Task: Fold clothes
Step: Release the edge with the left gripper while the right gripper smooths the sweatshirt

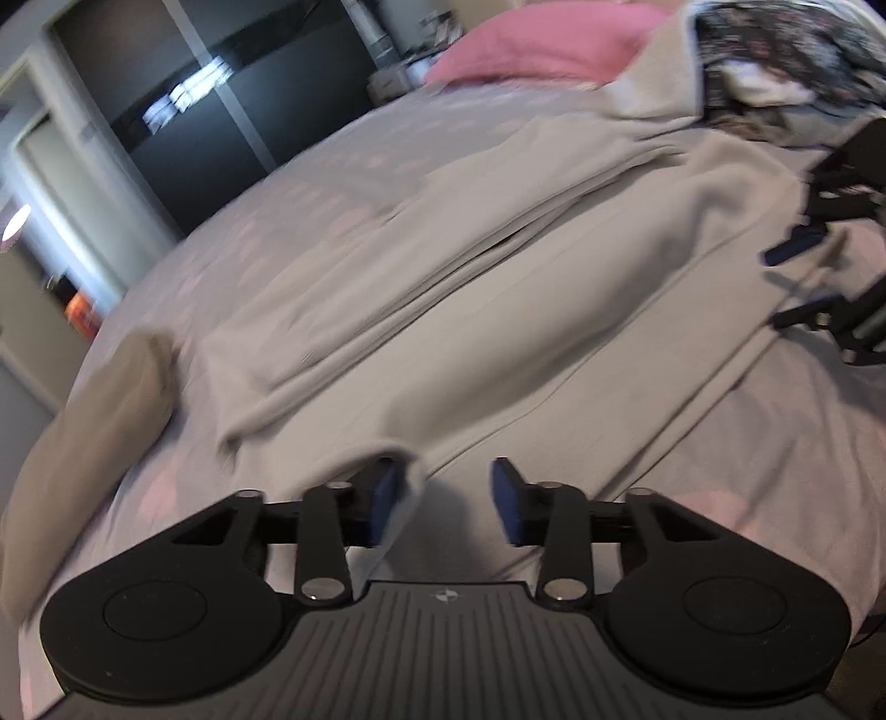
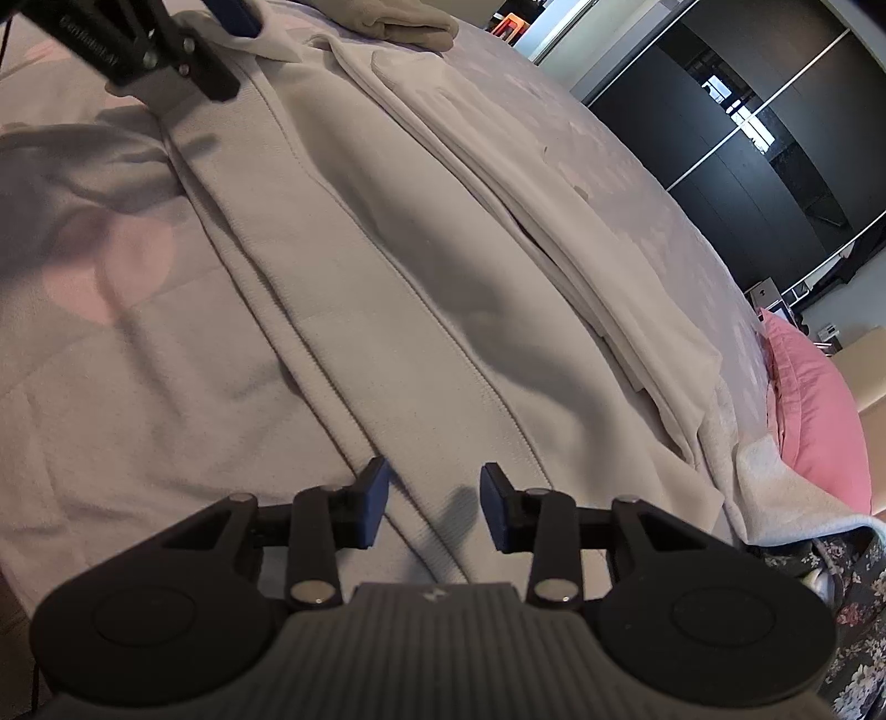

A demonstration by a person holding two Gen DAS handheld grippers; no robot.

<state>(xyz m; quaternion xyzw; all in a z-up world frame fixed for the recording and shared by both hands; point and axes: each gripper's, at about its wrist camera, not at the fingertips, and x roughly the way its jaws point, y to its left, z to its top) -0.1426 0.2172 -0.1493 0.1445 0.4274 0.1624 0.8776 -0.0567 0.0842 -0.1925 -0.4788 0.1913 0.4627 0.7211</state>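
A pale beige garment (image 1: 498, 310) lies spread along the bed, folded lengthwise, with a long seam down it. It also shows in the right wrist view (image 2: 421, 310). My left gripper (image 1: 446, 501) is open at the garment's near corner; the cloth edge drapes against its left pad, not clamped. My right gripper (image 2: 433, 507) is open just above the garment's other end, holding nothing. The right gripper shows at the right edge of the left wrist view (image 1: 819, 277). The left gripper shows at the top left of the right wrist view (image 2: 166, 50).
The bed has a grey cover with pink patches (image 2: 111, 266). A pink pillow (image 1: 542, 50) and a dark floral fabric (image 1: 775, 61) lie at one end. A folded tan item (image 1: 111, 399) lies at the other. Dark wardrobe doors (image 2: 747, 127) stand beyond.
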